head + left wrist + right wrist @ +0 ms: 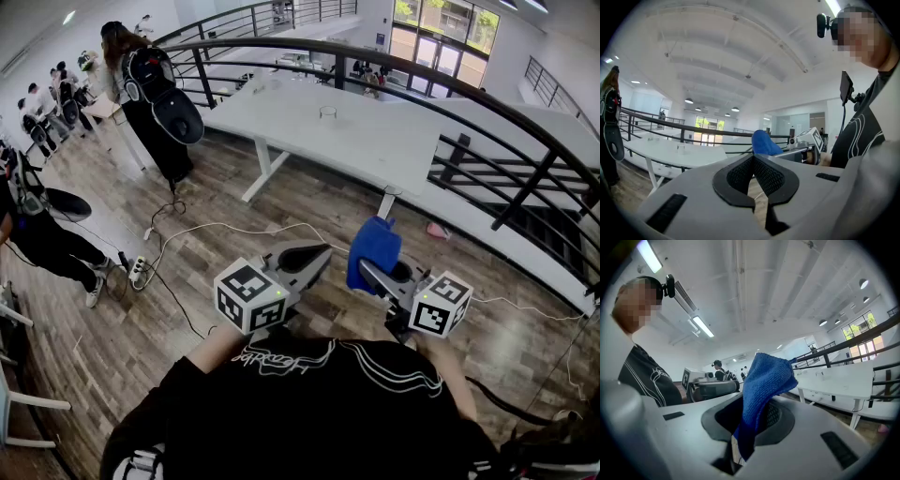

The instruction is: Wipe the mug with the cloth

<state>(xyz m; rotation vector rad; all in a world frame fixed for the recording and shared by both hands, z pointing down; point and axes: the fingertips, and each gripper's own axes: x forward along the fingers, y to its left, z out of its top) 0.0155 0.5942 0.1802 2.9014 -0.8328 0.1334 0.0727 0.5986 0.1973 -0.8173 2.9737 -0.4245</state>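
Note:
A blue cloth (374, 246) hangs bunched from my right gripper (372, 268), which is shut on it and held up in front of the person's chest. In the right gripper view the cloth (765, 380) rises out from between the jaws of that gripper (754, 414). My left gripper (317, 257) is beside it, shut with nothing between its pads (740, 173). A small mug (327, 112) stands on the white table (375, 141), well beyond both grippers. From the left gripper view the cloth (764, 142) shows just past the jaw tips.
A black curved railing (487, 103) runs behind the table. Cables (234, 230) and a power strip (138, 271) lie on the wooden floor between me and the table. A person with a backpack (155, 94) stands at the left, with others seated further back.

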